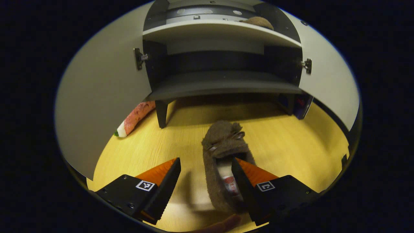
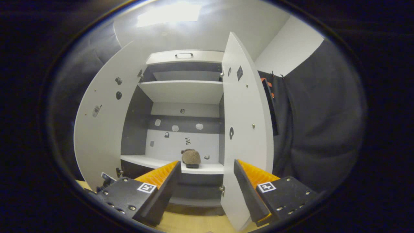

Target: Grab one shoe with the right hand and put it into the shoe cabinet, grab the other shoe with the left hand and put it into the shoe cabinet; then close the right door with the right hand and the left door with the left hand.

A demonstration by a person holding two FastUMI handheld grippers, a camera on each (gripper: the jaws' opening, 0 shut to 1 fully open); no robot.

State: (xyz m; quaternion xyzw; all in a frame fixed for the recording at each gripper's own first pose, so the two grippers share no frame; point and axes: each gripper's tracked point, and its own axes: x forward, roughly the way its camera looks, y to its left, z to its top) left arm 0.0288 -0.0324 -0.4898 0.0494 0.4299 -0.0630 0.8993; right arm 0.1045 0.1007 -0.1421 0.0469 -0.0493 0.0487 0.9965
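A brown fuzzy shoe (image 1: 223,145) lies on the wooden floor (image 1: 291,145) in front of the open shoe cabinet (image 1: 223,85), toe toward it. My left gripper (image 1: 205,161) is open low over the shoe; one finger (image 1: 242,181) sits at the shoe's opening, the other (image 1: 165,183) stands off to its side. The other brown shoe (image 2: 190,158) rests on a white shelf (image 2: 148,160) inside the cabinet, also seen on that shelf as the second shoe (image 1: 258,22). My right gripper (image 2: 205,165) is open and empty, facing the cabinet from a short way back.
Both doors stand wide: the left door (image 1: 97,97) and the right door (image 1: 326,74), whose edge (image 2: 245,129) is just ahead of my right gripper. A pink and white toy (image 1: 136,118) lies behind the left door by a cabinet leg (image 1: 161,113). A fingertip (image 1: 223,223) shows below.
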